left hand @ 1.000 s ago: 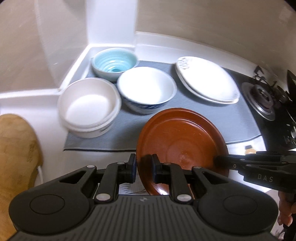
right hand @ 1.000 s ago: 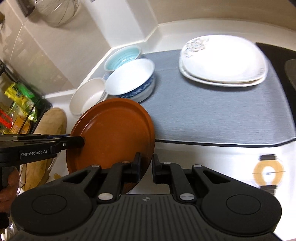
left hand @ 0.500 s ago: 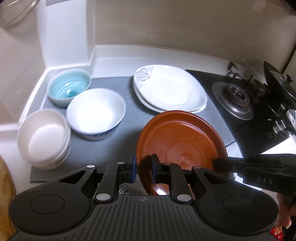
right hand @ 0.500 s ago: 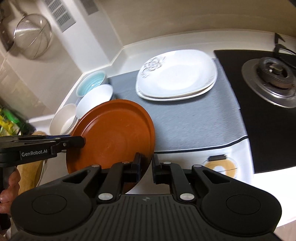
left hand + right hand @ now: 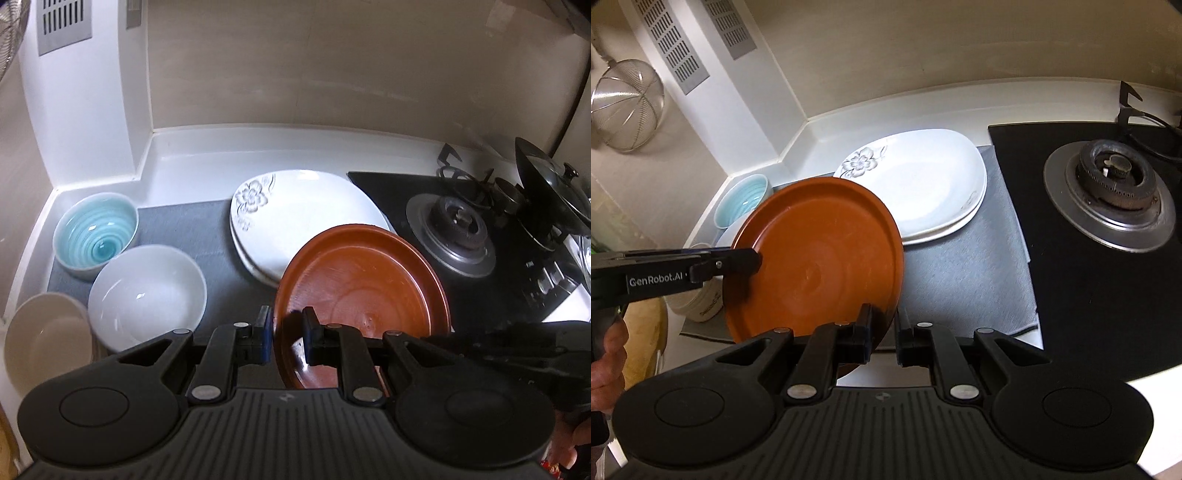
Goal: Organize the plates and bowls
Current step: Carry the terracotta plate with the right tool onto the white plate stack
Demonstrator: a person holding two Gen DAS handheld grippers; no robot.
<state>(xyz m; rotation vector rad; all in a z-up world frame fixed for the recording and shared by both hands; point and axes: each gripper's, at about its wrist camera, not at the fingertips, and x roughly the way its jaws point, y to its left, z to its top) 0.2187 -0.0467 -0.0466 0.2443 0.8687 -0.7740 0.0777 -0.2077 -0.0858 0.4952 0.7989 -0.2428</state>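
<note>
Both grippers hold one brown plate (image 5: 364, 291) by opposite rims, in the air above the grey mat (image 5: 184, 225). My left gripper (image 5: 288, 334) is shut on its near rim; my right gripper (image 5: 882, 334) is shut on the other rim, where the plate (image 5: 816, 258) tilts up to the left. The plate hangs just in front of a stack of white flowered plates (image 5: 295, 210), also in the right wrist view (image 5: 923, 177). A blue bowl (image 5: 95, 232), a white bowl (image 5: 147, 295) and a cream bowl (image 5: 40, 339) sit at the left.
A black gas hob (image 5: 461, 229) with a burner (image 5: 1112, 188) lies right of the mat. A pan lid (image 5: 546, 188) stands at far right. A wire strainer (image 5: 626, 105) hangs on the left wall. A wooden board (image 5: 644, 343) lies at the near left.
Both grippers have carried the brown plate up and to the right, from in front of the bowls to just before the white plate stack. The bowls have not moved.
</note>
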